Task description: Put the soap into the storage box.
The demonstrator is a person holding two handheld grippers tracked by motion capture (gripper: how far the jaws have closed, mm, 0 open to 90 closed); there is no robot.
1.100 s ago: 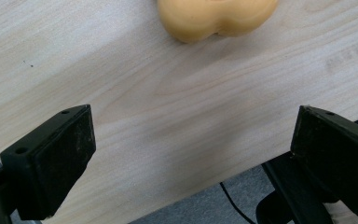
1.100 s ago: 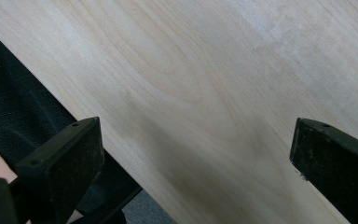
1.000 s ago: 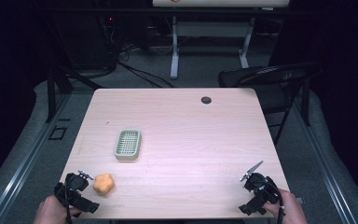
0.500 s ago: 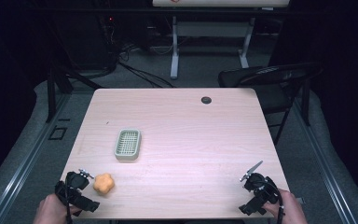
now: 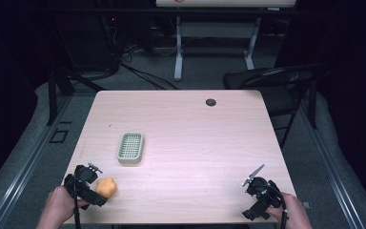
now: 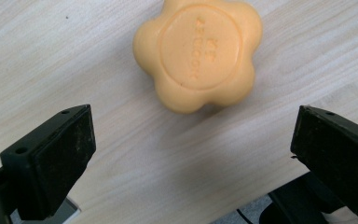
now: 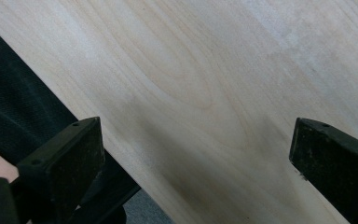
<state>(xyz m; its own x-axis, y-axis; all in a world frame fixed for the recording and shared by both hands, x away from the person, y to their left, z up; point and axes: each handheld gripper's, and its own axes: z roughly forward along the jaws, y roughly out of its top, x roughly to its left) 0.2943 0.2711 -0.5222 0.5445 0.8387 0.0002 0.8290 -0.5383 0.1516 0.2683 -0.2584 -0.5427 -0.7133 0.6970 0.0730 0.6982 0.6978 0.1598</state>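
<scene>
soap (image 6: 198, 53), orange and flower-shaped, lies flat on the counter (image 5: 195, 143) near its front left corner, just ahead of your left claw (image 5: 94, 168). in the left claw view it sits beyond the jaw tips, centred a little left of the gap's middle, not yet between the pads. both jaws stand wide apart, nothing in them. the bar is near round, lobed, with no real long axis, so the approach angle matters little; what counts is that it lies straight ahead and you'd need to push forward before closing. stamped lettering on its top face is too faint to read.

left hand (image 5: 59, 207) is the nearer by far. your right claw (image 5: 252, 174) rests near the front right corner, well apart from the soap, jaws spread over bare wood in its own view.

green slotted soap dish (image 5: 130, 147) stands farther back on the counter, apart from the bar, likely where it goes. dish interior is too small to make out from above. the soap's near flank is partly hidden behind the left claw in the high view.
</scene>
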